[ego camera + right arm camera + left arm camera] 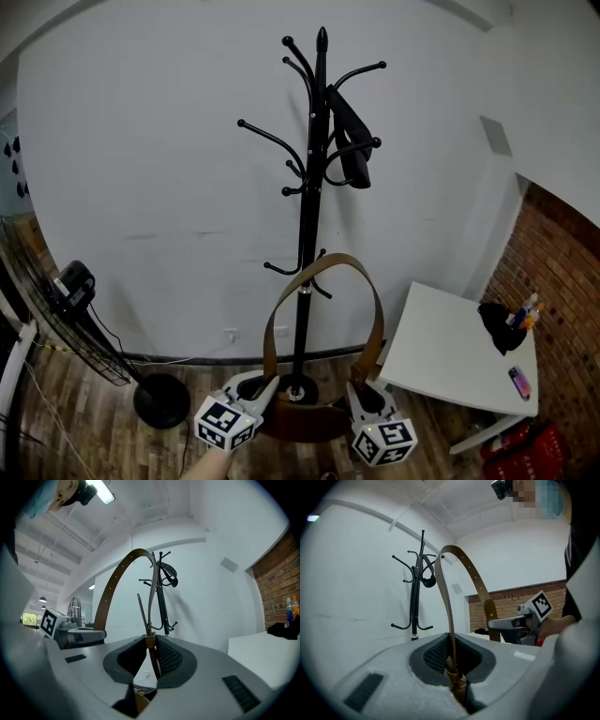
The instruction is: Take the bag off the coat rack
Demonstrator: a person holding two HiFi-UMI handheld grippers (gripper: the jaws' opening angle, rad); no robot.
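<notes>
In the head view, the brown bag (302,422) hangs low in front of the black coat rack (309,187). Its body sits between the left claw (270,382) and the right claw (359,384), and its strap (323,260) arches up across the rack's pole near the lowest hooks. A dark thing (352,145) hangs from an upper hook, and a white worktop (450,352) stands to the right. In the left gripper view, the claw is pressed together on one end of the strap, and the arch stands well apart from the rack. In the right gripper view, the claw pinches the strap's other end at its keeper loop.
</notes>
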